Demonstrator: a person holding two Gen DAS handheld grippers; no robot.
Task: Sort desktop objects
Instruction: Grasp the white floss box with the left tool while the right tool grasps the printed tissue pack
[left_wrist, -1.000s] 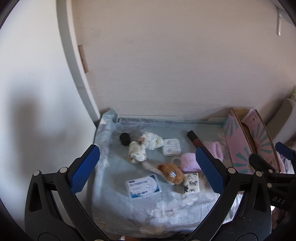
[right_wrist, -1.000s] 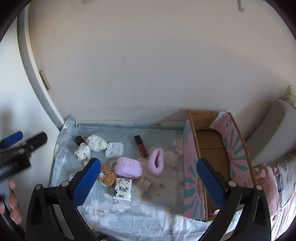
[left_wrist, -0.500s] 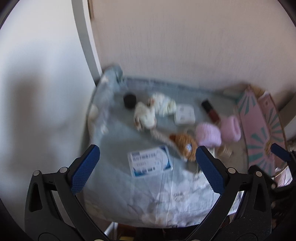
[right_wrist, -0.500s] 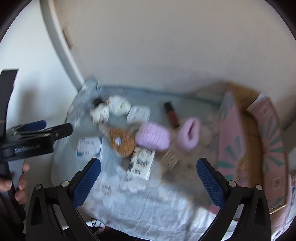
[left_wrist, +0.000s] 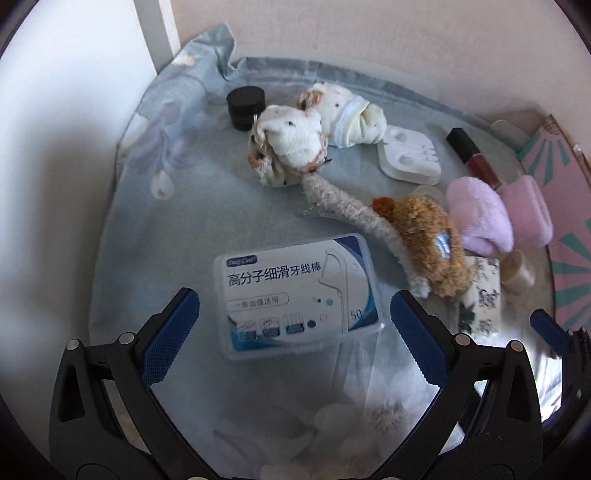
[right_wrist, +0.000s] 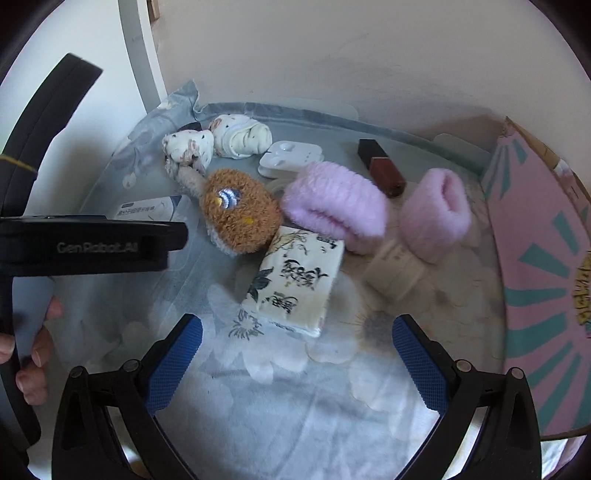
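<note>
Between the wide-spread left hand-held gripper (left_wrist: 293, 325) lies a clear floss-pick box (left_wrist: 299, 293) with blue-and-white label.

Soft daylight, fairly bright; dark fisheye vignette at corners, edges warped, slight motion blur, dim shadow on left wall.

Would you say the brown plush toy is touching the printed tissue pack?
Touching: in the right wrist view, the brown plush toy overlaps the printed tissue pack at its upper left corner, with no gap.

Pink socks (right_wrist: 334, 208), brown plush (right_wrist: 240, 210).
</note>
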